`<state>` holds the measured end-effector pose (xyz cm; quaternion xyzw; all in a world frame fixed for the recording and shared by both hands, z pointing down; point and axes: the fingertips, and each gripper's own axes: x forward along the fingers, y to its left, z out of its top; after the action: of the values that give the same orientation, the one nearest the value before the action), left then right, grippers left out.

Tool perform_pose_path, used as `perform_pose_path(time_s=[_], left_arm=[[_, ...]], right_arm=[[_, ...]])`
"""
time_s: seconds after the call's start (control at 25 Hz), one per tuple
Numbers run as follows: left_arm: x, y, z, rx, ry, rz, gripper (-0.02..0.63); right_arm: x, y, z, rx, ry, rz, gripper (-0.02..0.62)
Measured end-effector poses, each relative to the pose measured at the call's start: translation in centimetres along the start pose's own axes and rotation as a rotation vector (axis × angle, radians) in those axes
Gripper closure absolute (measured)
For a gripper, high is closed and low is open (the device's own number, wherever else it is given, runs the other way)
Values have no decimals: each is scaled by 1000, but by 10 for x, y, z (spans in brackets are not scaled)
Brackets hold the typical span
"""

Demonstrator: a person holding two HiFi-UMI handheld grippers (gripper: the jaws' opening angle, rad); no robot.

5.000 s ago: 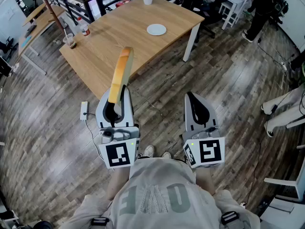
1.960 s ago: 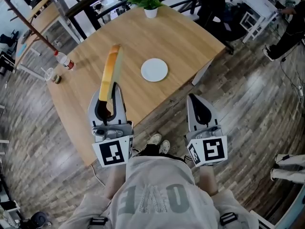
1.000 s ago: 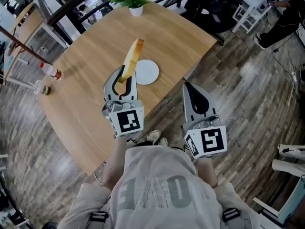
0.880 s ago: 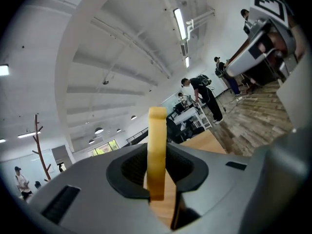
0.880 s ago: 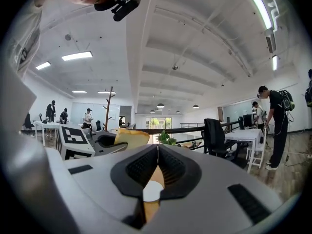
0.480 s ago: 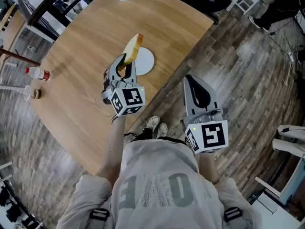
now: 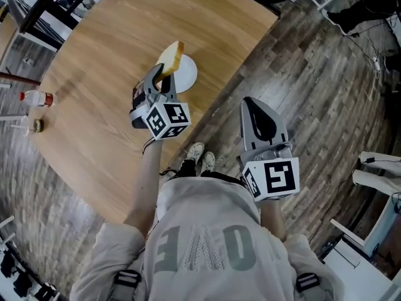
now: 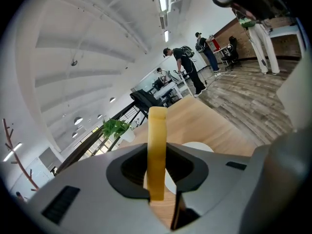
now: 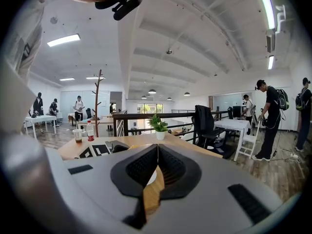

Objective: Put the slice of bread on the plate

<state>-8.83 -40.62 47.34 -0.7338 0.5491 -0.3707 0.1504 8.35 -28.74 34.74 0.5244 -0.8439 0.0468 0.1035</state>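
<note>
A slice of bread [image 7: 171, 58] stands on edge between the pads of my left gripper [image 7: 164, 75], which is shut on its lower part. It hangs just above the near-left side of a small white plate [image 7: 186, 75] on the wooden table [image 7: 94, 74]. In the left gripper view the bread [image 8: 157, 145] shows edge-on between the jaws of that gripper [image 8: 157, 156], with the plate [image 8: 197, 148] right behind it. My right gripper [image 7: 249, 101] hovers over the floor off the table's near edge, shut with nothing in it; its tips [image 9: 157, 146] meet in the right gripper view.
A plastic bottle [image 7: 36, 97] and a cup [image 7: 26, 126] stand near the table's left edge. A potted plant [image 9: 159, 124] stands at its far side. The table's corner [image 7: 274, 17] lies ahead of the right gripper. People and office furniture [image 9: 265, 118] stand beyond on the wood floor.
My left gripper has come down and forward with the bread, from high over the table to just above the plate, and has rolled a little. The right gripper has sunk slightly.
</note>
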Motion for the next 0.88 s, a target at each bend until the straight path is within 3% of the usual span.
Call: perform_pose_path(time_s=[0.2, 0.6, 0.88], left_arm=[[16, -21, -19, 42, 78, -67, 515], [34, -47, -38, 256, 129, -107, 514], [38, -70, -40, 237, 132, -228, 514]], right_arm=[[5, 3, -1, -5, 12, 3, 578], [5, 2, 5, 59, -8, 14, 578], [5, 0, -2, 99, 13, 37, 578]])
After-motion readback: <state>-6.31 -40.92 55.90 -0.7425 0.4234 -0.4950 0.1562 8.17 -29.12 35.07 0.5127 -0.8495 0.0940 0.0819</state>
